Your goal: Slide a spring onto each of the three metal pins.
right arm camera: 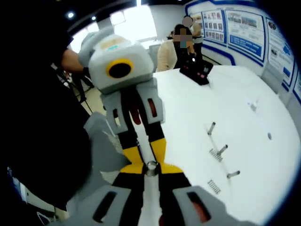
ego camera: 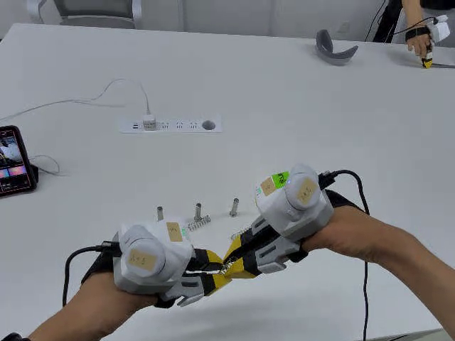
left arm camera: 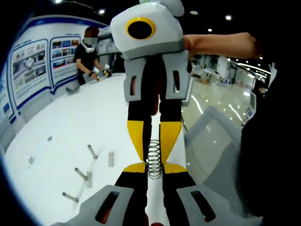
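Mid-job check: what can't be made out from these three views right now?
1. Grip on the small coiled steel spring, both tool views: the left tool and right tool tips crowd it, so which one clamps it is unclear.
2. The second loose spring, head view: partly hidden behind the right tool.
3. The three short metal pins, head view: too small to show how they sit in the white table.

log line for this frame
left gripper, right gripper: tip to tip, both shut on one spring | three pins: bare | two loose springs: on table
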Demonstrator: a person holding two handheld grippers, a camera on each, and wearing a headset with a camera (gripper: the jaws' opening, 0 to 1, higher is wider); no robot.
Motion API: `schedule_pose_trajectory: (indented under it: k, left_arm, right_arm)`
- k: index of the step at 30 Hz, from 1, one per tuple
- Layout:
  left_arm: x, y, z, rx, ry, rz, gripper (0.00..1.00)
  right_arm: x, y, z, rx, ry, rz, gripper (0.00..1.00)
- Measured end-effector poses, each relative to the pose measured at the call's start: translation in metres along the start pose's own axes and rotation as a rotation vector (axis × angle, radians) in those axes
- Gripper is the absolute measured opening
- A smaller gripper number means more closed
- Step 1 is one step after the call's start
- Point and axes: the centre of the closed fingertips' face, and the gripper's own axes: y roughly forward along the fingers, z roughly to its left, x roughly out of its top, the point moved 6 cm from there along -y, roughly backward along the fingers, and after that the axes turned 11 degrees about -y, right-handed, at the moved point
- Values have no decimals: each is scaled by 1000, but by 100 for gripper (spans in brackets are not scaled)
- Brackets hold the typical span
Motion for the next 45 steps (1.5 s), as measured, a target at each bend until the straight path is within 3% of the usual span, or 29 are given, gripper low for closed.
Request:
schedule_pose_trajectory:
  k: [6,11,15,30,45]
  left_arm:
    - [-5,-3,5,19,-59,-23,16]
    - [-14,-10,10,50,-74,-12,21]
    - [-16,-19,16,76,-110,-36,23]
    - [-32,-47,42,210,-202,-80,31]
    - [-57,-75,61,341,-301,-96,44]
  right_arm:
    - [-2,3,-4,-35,16,-9,12]
    - [2,2,-9,-51,46,-62,12]
    - [1,2,-12,-70,54,-69,12]
    - [-15,7,-25,-100,72,-10,12]
    - [-16,24,-47,-101,39,42,12]
